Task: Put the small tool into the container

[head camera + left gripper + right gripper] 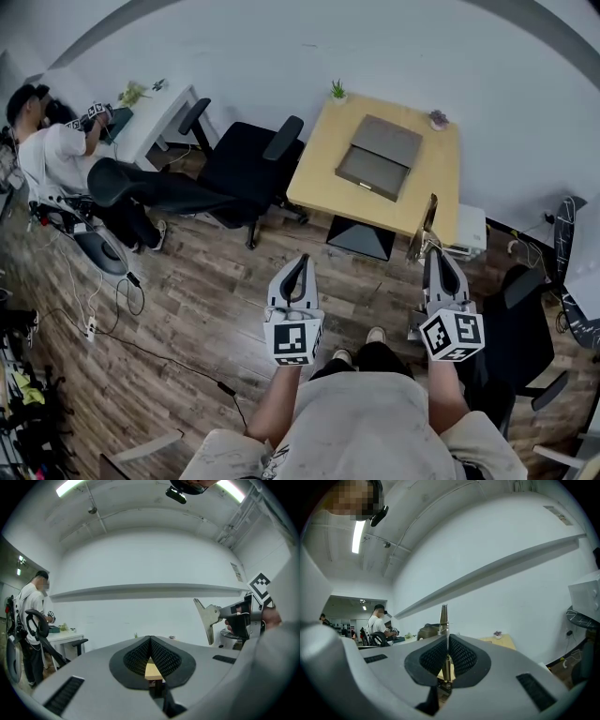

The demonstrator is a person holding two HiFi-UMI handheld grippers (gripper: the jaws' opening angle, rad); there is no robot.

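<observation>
From the head view, I have both grippers held out level over the wood floor, well short of the bench [323, 178]. The right gripper [437, 255] carries the tool [427, 225], a thin metal piece sticking out past its tips toward the bench. That suits a carry, I think, since the free end can lead into the container [380, 157]. The container is a flat grey box on the middle of the bench, and I can't tell from here whether it is open. The left gripper [300, 262] has nothing in it and sits alongside, probably kept free to steady or open the box.

In the left gripper view, the fingers [136, 658] meet at the tips with nothing between them. Only a strip of the bench [152, 670] shows through the gap lower down. Off to the side I see the right gripper [243, 616] with the tool [208, 620] held edge-up, its flat blade hanging clear of everything.

In the right gripper view, the right gripper [447, 639] is clamped on the tool [444, 620], which stands upright between the pads. The pads take it low on its length, so I judge the grip firm enough for the walk. The bench [504, 641] lies ahead and off to one side.
</observation>
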